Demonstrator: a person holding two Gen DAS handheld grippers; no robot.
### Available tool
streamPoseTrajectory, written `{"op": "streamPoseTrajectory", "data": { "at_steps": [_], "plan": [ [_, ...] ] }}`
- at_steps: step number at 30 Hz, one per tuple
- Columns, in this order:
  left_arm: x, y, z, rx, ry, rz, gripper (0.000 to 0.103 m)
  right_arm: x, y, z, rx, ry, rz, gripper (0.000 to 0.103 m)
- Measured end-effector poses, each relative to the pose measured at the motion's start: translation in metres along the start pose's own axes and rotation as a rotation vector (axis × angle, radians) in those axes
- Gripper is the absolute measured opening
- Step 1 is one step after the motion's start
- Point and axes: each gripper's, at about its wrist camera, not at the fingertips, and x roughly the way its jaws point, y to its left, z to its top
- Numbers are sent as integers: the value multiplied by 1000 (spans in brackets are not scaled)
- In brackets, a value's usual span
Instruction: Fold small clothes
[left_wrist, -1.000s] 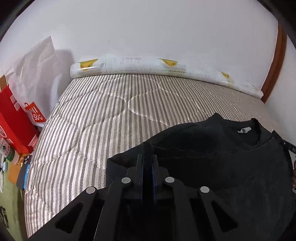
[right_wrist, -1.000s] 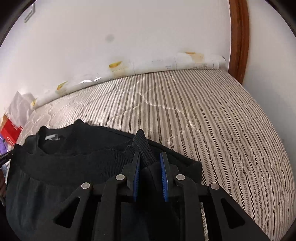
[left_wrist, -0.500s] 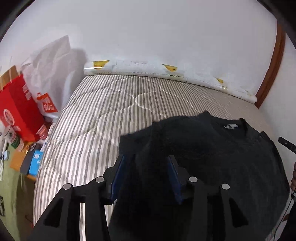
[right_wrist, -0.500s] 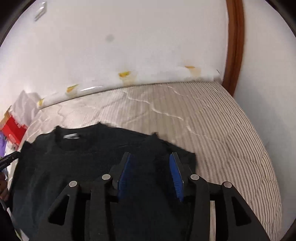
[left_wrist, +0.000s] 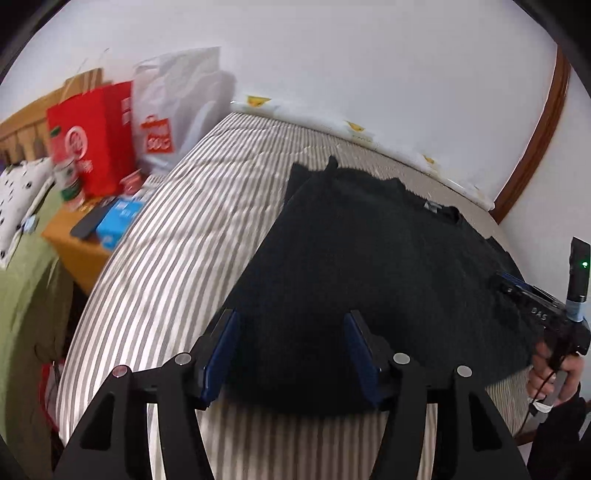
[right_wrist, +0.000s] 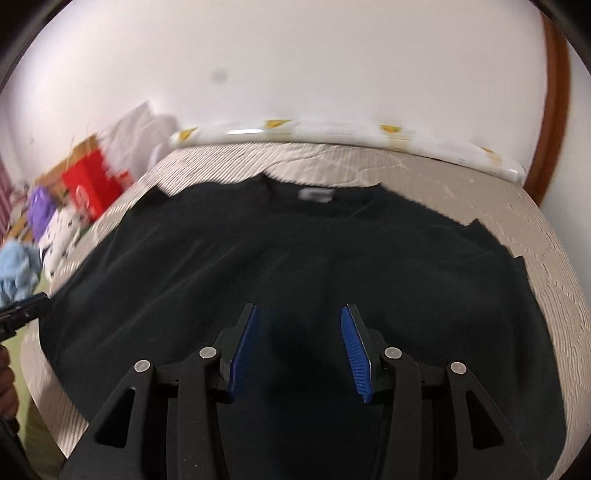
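Now both my pairs of blue pads stand apart and are widening, left gripper (left_wrist: 291, 354) and right gripper (right_wrist: 300, 350) gripping nothing, hovering over the near hem of the black shirt (right_wrist: 288, 258). It lies flat on the striped mattress (left_wrist: 177, 251), collar far, sleeves tucked in. To fold well, I judge I should pinch the near hem's two corners evenly and carry them toward the collar together. The neck tag (right_wrist: 315, 194) is too blurred to read; the red bag (left_wrist: 92, 136) at far left shows only an unreadable logo.

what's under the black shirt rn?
The black shirt lies flat on the striped mattress, which shows bare around it. Anything beneath the fabric itself is covered and cannot be seen.
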Motion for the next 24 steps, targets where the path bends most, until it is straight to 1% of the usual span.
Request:
{"op": "streamPoseTrajectory", "data": {
  "at_steps": [4,9,12,14,17,24],
  "plan": [
    [-14,9,-24,-26,7,7,58,-4,21,-21,-42,18,10,46],
    [-12,22,-42,-82,23,-26,58,-9,30,-34,-62,19,0,46],
    [-5,27,-45,-128,27,-93,58,-9,28,-39,-42,22,-6,46],
    [0,29,-45,-159,16,-159,58,-8,26,-43,-32,22,-7,46],
    [6,26,-42,-183,-9,-175,61,-3,24,-45,-31,20,-8,46],
    [22,26,-29,-274,-33,-210,61,7,27,-40,-35,14,-32,48]
  ]
}}
